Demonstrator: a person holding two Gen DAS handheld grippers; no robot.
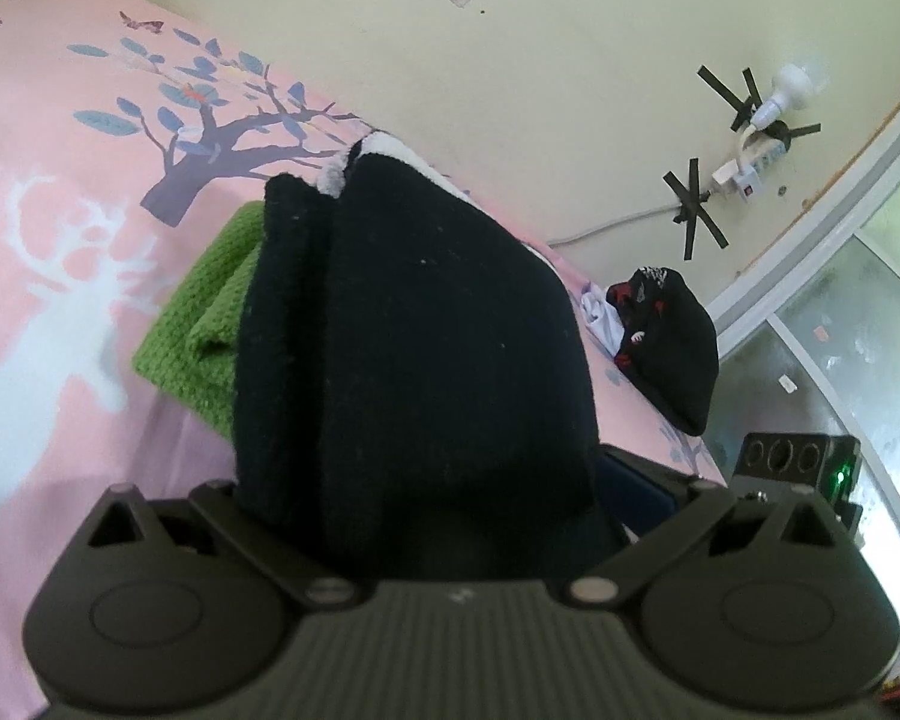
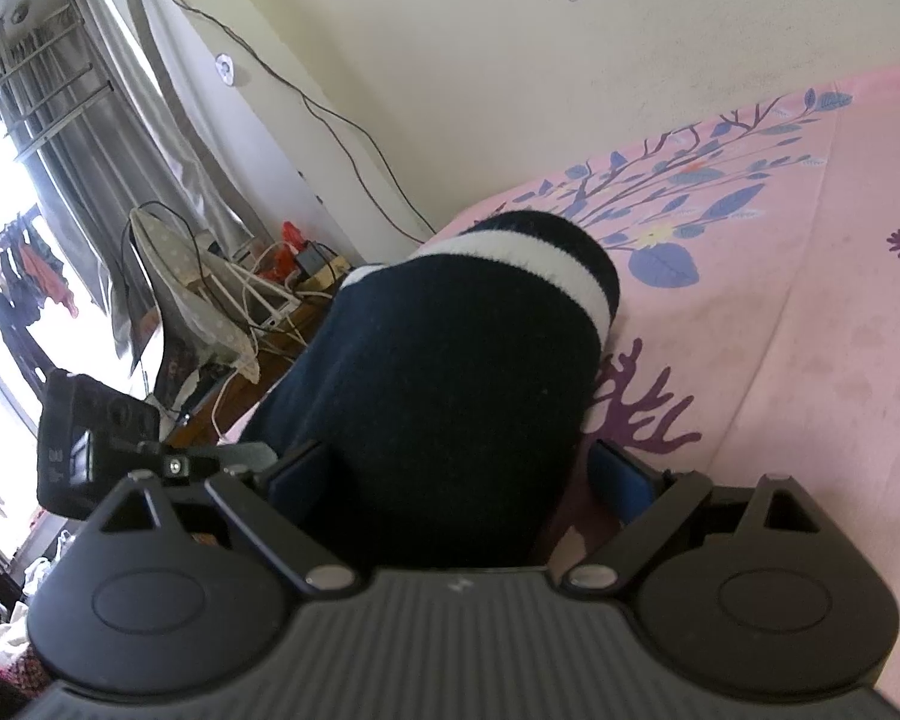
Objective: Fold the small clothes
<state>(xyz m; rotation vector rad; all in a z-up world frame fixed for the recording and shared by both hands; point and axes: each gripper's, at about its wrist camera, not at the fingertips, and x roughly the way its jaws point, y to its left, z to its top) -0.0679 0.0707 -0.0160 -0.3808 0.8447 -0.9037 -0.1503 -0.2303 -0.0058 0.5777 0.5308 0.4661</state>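
- I have the dark garment [image 1: 414, 348] pinched in both tongs, the left gripper [image 1: 426, 498] and the right gripper [image 2: 450, 480] each closed on it, above the pink bedsheet [image 1: 48, 228].
- Its fingers are buried in cloth, so I'm partly guessing at the grip.
- I'd bring the edges level and lower it flat beside the green cloth [image 1: 204, 324].
- Beyond the sheet: cream wall [image 1: 510, 60], window.

Sock hangs between both grippers over the bed

The sock [image 1: 414, 330] fills frame centre; a folded cloth [image 1: 204, 312] lies left behind it on the bedsheet [image 1: 60, 180], another garment [image 1: 672, 342] at right.
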